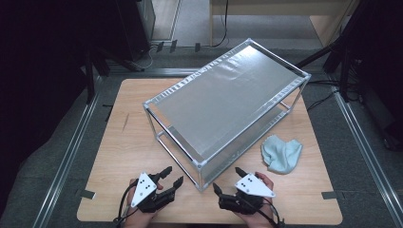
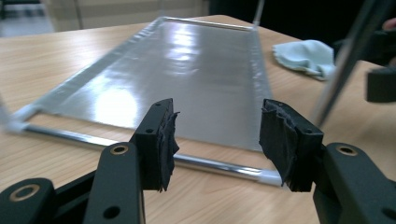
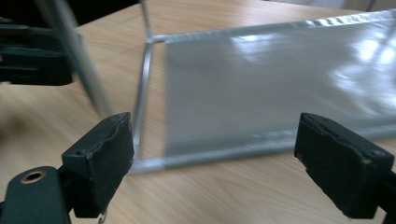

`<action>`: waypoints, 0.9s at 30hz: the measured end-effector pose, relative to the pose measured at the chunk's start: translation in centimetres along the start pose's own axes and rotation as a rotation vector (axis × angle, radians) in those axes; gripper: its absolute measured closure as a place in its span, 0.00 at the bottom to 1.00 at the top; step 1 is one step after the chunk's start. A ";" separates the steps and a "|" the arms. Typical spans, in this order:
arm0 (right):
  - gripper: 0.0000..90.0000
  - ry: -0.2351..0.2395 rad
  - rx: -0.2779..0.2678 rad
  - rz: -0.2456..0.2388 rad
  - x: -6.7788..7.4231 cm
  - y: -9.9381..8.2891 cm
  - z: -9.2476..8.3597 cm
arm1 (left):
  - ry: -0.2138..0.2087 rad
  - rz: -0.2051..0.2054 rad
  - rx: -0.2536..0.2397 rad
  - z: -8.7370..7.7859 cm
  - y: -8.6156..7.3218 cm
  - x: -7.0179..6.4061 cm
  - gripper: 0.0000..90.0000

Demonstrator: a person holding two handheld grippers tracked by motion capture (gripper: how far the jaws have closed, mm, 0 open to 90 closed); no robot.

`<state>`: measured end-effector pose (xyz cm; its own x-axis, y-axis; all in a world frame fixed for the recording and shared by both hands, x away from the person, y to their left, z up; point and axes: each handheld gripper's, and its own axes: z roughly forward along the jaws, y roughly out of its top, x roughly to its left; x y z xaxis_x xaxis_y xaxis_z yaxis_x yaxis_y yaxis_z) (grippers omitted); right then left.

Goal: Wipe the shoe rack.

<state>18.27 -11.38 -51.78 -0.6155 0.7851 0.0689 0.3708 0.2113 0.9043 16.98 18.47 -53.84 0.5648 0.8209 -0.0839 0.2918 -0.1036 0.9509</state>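
Now both grippers' jaws gape beside the rack [image 1: 223,102].

A pale wooden table [image 1: 123,142] stood on grey floor [image 1: 57,156] with metal rails [image 1: 71,147] running up both sides of the frame, light wooden furniture [image 1: 285,12] lay along the top edge, and darkness filled the upper left.

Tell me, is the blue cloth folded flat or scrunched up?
Scrunched up: the cloth lies in a rumpled heap on the table.
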 end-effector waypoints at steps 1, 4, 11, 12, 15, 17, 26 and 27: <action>0.14 0.015 0.001 -0.005 0.5 0.0 0.4 | 0.020 -0.003 0.007 -0.1 -0.1 0.3 0.51; 0.14 0.062 0.007 -0.041 2.0 0.1 1.4 | 0.077 -0.022 0.024 -0.3 -0.2 1.1 0.51; 0.41 0.137 -0.011 -0.060 3.7 0.2 2.6 | 0.164 -0.075 0.054 -0.6 -0.7 2.6 0.51; 0.49 0.143 -0.023 -0.062 3.8 0.3 2.6 | 0.170 -0.075 0.057 -0.7 -0.7 2.7 0.51; 0.64 0.146 -0.045 -0.054 4.0 0.3 2.7 | 0.175 -0.081 0.055 -0.7 -0.8 2.7 0.51; 0.75 0.144 -0.061 -0.059 4.0 0.4 2.7 | 0.175 -0.080 0.055 -0.6 -0.8 2.7 0.51; 0.91 0.143 -0.074 -0.091 2.6 0.0 1.8 | 0.172 -0.079 0.043 -0.3 -0.6 2.9 0.52; 0.92 0.139 -0.077 -0.093 2.2 -0.1 1.6 | 0.171 -0.082 0.040 -0.1 -0.6 2.9 0.52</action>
<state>18.00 -8.71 -52.39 -0.7369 0.6750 0.0358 0.2565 0.2303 0.9387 18.37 21.01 -54.60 0.3998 0.9105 -0.1053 0.3639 -0.0523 0.9300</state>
